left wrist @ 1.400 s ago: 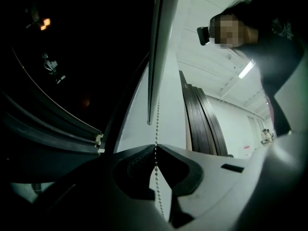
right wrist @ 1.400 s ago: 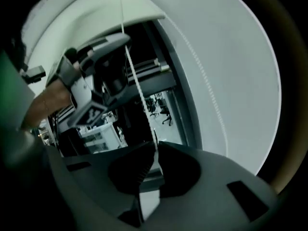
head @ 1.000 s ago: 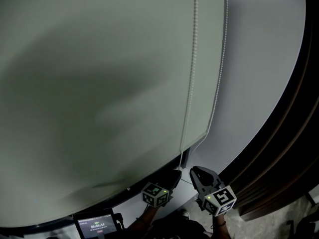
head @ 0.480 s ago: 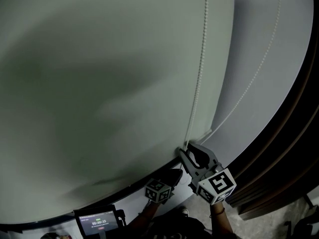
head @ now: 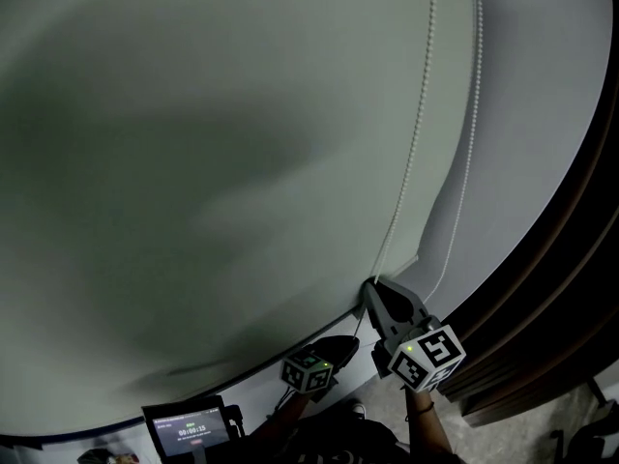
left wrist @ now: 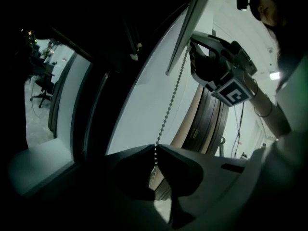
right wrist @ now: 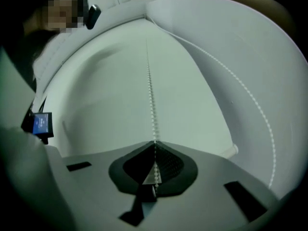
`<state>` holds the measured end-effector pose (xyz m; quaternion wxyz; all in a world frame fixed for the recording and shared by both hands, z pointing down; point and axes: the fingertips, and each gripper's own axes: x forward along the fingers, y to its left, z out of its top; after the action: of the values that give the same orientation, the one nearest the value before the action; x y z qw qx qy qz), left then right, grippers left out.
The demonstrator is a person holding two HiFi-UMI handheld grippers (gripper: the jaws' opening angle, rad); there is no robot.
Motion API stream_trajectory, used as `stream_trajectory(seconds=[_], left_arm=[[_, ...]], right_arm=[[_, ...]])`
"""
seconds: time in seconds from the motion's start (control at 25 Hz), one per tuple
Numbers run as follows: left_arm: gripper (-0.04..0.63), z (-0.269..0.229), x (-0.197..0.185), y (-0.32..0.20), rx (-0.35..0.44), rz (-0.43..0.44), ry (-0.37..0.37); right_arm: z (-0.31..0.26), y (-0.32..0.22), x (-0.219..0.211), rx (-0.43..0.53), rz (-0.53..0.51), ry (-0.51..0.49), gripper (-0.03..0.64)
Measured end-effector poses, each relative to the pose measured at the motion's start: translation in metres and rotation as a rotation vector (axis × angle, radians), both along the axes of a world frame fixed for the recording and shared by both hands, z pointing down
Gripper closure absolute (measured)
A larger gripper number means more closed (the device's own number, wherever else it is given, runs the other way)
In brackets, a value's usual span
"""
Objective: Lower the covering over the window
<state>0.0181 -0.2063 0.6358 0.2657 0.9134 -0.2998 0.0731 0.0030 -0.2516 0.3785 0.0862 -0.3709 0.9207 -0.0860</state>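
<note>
Currently the roller blind (head: 193, 162) fills most of the head view: pale grey-green fabric, smooth, with a broad soft shadow across it. Its bottom rail (head: 414, 259) shows at the lower right corner, just above the grippers; the lower edge curves off to the left over a dark band.

Bead chain (head: 411, 177): one strand runs down the blind's right margin to the grippers. A second strand (head: 471, 133) hangs beside it over the plain white wall (head: 527, 143).

Room: dark wood panelling (head: 575, 288) borders the wall on the right. A small lit screen (head: 189, 431) sits at the bottom left of the head view. In the left gripper view, glass panes left of the blind give onto a dim room with an office chair (left wrist: 41, 93).

Right gripper (head: 371, 286): the upper of the two, tips at the blind's corner. Its jaws have just been closing and now stand together on the bead chain, which rises straight from the pinch up the fabric.

Left gripper (head: 340, 346): lower, just beside the right one. Jaws together, clamped on the same chain; from its pinch the beads climb toward the right gripper
</note>
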Motion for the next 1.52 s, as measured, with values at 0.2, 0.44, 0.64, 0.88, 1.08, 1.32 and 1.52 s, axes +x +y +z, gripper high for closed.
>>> stream_trajectory(seconds=[0.2,0.44,0.64,0.88,1.08,1.32,1.52], left_arm=[[0.577,-0.006,0.013,0.040,0.037,0.177,-0.129],[0.578,-0.130,0.020,0.036,0.437,0.072,0.000],[0.571,-0.222,0.015,0.014,0.592,-0.007,0.086],[0.527,-0.276,0.008,-0.024,0.643,-0.059,0.080],[0.512,-0.286,0.006,-0.027,0.653,-0.069,0.087],[0.589,-0.283,0.005,-0.031,0.649,-0.045,0.060],[0.594,-0.286,0.003,-0.033,0.665,-0.077,0.145]], right_arm=[[0.037,-0.017,0.020,-0.077,0.031,-0.022,0.603],[0.139,-0.027,0.025,-0.272,0.047,0.069,0.603],[0.237,-0.003,0.009,-0.461,0.002,0.192,0.603],[0.269,0.037,-0.008,-0.583,-0.073,0.216,0.603],[0.270,0.044,-0.012,-0.556,-0.071,0.248,0.603],[0.266,0.053,-0.014,-0.550,-0.080,0.225,0.603],[0.264,0.060,-0.009,-0.499,-0.077,0.264,0.601]])
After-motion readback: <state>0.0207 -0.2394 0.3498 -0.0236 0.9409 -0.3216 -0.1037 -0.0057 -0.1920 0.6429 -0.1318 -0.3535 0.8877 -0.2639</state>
